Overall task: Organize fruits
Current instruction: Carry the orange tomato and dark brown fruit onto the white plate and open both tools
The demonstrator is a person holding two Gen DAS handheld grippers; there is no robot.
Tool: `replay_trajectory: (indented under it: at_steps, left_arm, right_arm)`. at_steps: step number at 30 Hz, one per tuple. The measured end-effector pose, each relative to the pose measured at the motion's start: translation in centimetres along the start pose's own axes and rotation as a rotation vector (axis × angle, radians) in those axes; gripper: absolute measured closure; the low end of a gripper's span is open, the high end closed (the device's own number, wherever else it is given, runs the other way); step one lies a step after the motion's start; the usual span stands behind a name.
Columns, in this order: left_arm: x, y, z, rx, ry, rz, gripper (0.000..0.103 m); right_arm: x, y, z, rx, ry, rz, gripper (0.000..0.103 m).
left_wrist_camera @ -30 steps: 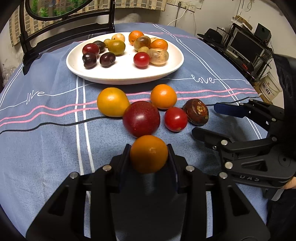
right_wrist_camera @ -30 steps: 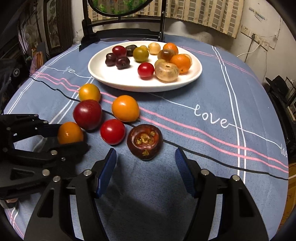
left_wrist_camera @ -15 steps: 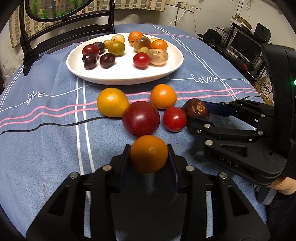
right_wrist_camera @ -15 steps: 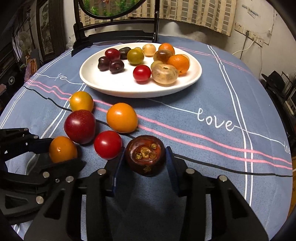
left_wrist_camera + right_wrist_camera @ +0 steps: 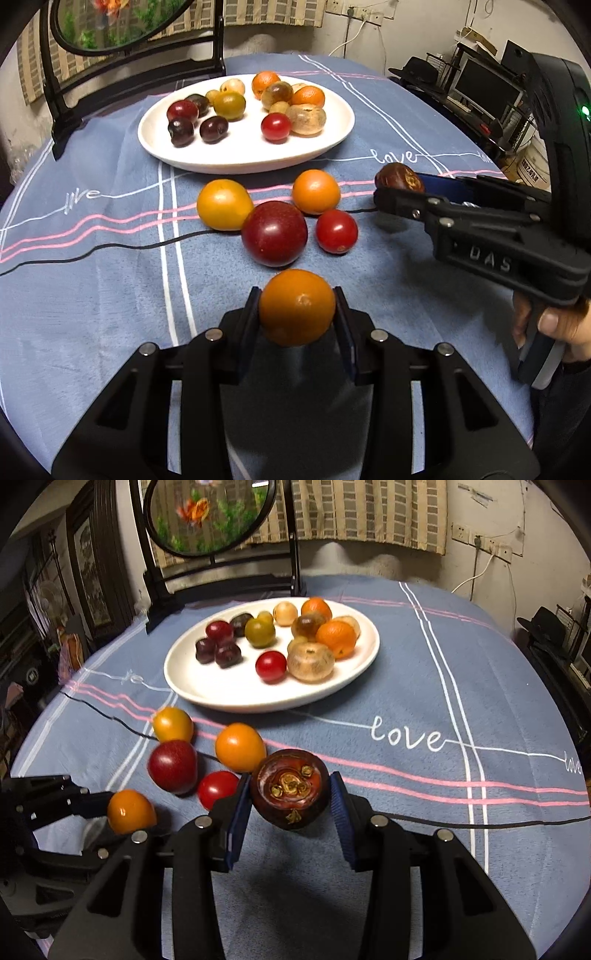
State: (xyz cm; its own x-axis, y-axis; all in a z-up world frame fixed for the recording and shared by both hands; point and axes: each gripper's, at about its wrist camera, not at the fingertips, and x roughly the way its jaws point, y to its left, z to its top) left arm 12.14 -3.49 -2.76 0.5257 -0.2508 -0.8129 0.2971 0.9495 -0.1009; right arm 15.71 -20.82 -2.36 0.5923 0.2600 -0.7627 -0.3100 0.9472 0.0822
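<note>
orange fruit (image 5: pixel 296 307) sits pinched in the left gripper (image 5: pixel 296 325); the right gripper (image 5: pixel 291 805), jaws just closed, clamps the mangosteen (image 5: pixel 290 788), both seemingly bound for the white plate (image 5: pixel 207 690).

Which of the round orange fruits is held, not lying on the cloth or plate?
The round orange fruit clamped in the left hand-held gripper; the other orange ones rest on the blue tablecloth or the white plate.
</note>
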Motion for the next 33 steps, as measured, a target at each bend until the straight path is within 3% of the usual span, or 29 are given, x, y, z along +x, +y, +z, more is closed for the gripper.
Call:
replay_trajectory:
  at_steps: [14,21,24,33]
  left_arm:
    - [-2.9,2.2,3.3,-0.010,-0.060,0.037,0.064]
    - [-2.6,4.1,7.4,-0.004,-0.088,0.085,0.064]
    - [-2.0,4.6,9.2,0.011,-0.098,0.041,0.064]
    - [2.5,6.6,12.9,-0.034,-0.078,0.068,0.064]
  right_arm:
    - [-1.1,-0.6,0.9,0.069,-0.045,0.030,0.061]
    - [-2.3,0.2,4.3,0.038,-0.099,0.020,0.060]
    - [-1.5,0.9,6.8,0.005,-0.122,0.010,0.060]
    - [5.4,0.7,10.9,0.042,-0.079,0.017,0.060]
